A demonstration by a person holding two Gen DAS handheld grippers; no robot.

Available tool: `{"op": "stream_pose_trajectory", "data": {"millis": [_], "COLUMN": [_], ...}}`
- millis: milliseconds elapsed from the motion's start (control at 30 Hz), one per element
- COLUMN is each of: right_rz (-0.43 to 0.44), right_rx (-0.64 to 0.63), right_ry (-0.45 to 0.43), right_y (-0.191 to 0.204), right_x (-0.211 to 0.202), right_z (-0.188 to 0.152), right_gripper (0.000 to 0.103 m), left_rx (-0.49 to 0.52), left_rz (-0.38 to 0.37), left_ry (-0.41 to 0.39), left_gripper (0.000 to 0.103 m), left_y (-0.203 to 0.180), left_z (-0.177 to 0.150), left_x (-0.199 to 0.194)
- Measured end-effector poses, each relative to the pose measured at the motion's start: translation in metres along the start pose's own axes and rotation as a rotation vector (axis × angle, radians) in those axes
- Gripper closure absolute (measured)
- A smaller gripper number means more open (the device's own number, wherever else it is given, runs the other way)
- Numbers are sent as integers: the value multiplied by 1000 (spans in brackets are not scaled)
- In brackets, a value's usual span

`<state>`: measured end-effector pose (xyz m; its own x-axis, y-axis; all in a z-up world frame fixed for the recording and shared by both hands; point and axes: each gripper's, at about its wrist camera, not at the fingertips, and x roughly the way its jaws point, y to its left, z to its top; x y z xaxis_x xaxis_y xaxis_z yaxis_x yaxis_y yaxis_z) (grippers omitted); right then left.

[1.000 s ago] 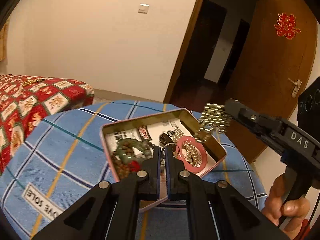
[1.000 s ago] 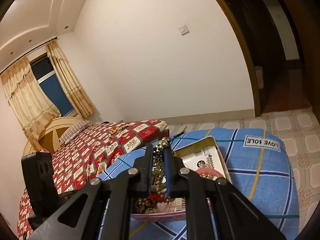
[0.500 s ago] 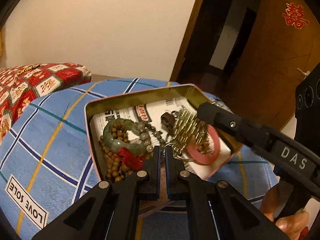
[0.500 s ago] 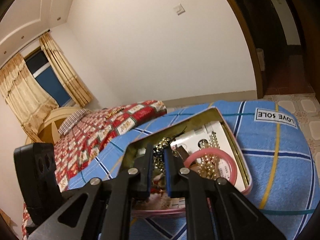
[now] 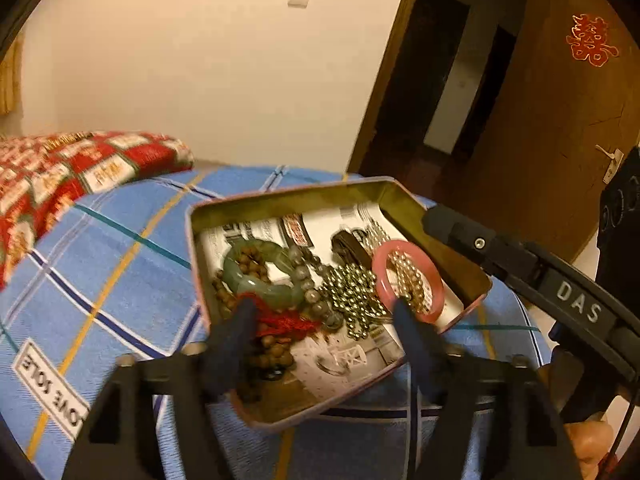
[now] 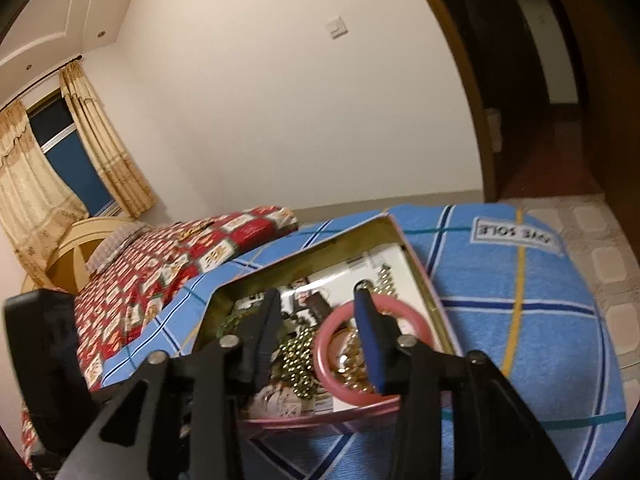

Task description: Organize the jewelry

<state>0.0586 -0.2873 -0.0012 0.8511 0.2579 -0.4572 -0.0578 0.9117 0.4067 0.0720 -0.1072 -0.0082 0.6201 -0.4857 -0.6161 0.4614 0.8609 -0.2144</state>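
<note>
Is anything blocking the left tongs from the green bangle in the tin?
Partly. The left tongs are open over the tin. The green bangle is exposed on top, but brown beads thread through it and a red tassel lies against its near side.

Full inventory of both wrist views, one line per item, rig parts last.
tin: 1, pink outside, gold inside, open on cushion
green bangle: 1, inside tin, left part
pink bangle: 1, inside tin, right part
gold bead chain: 1 heap, between the bangles
brown bead string: 1, red tassel, near edge
cushion: 1, blue plaid, under tin
bedspread: 1, red patterned, far left
door: 1, brown, red emblem
left gripper: open, above tin
right gripper: open, above tin
</note>
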Motion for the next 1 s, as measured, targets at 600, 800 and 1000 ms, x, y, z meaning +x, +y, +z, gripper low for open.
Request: {"op": "stream_pose_trajectory", "data": {"millis": [600,800,1000], "right_rz": [-274,-351,-368], "right_rx": [-80,-136,-159], "right_ry": [-160,-201,-221], "right_y": [12,25,35], "right_x": [-27,-37,-48], "right_z": [-14,-25,-35], "right_gripper": [19,10,8], "left_rx": [1,-1,-7], "left_rz": [271,319,313], "left_ry": [-147,-170,-161], "left_gripper": [28,28,28], "left_y": [12,15,15], "left_z": [-19,-31,-36], "left_x": [-33,-40,-44]}}
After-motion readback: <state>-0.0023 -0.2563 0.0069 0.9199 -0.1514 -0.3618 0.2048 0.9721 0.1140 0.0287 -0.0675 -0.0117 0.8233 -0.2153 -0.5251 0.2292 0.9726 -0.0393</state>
